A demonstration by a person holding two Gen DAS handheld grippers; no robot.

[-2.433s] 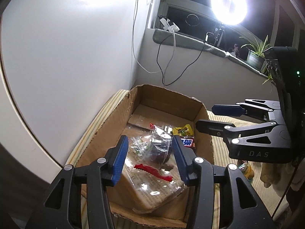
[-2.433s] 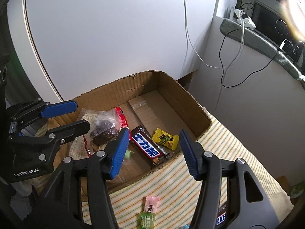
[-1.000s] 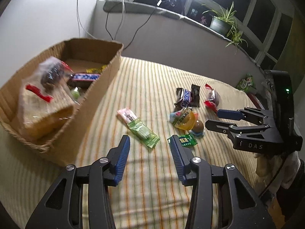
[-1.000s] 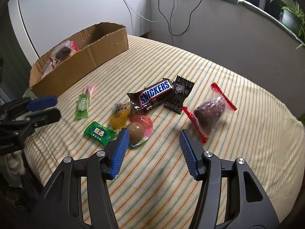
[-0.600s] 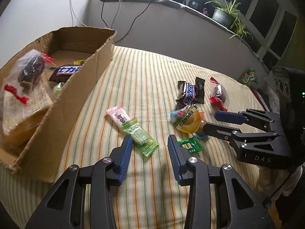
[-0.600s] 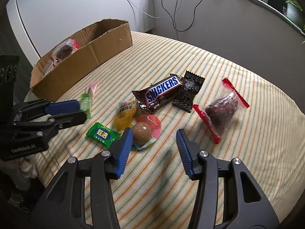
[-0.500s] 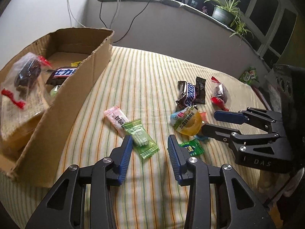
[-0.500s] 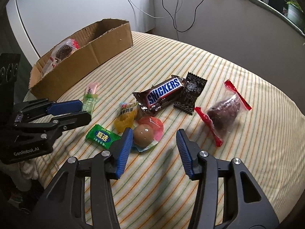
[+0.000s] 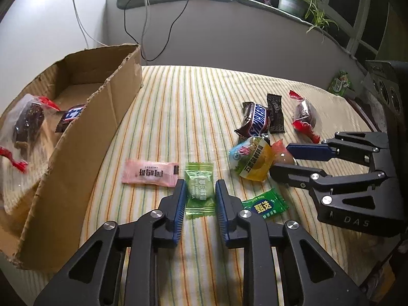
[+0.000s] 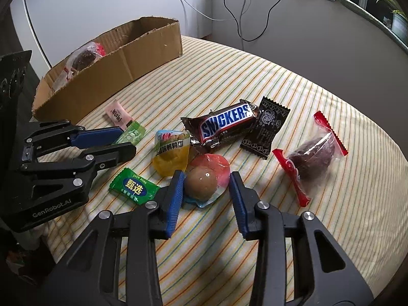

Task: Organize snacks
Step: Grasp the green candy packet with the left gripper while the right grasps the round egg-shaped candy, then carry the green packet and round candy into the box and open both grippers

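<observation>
My left gripper is open, its blue pads on either side of a light green candy packet on the striped cloth. My right gripper is open around a brown egg in a clear red-tinted wrapper. A cardboard box at the left holds a bagged pastry and a chocolate bar. Loose snacks lie between: a pink packet, a yellow jelly cup, a Snickers bar, a black sachet, a red-sealed date bag, a dark green candy.
The striped cloth covers a rounded table whose edge curves off at right and front. A grey wall and window sill with cables and a potted plant stand behind. A green packet lies at the far right edge.
Both grippers came away from the box and lowered to the loose snacks. The left now straddles the light green candy; the right now straddles the wrapped egg. Both jaws have narrowed.
</observation>
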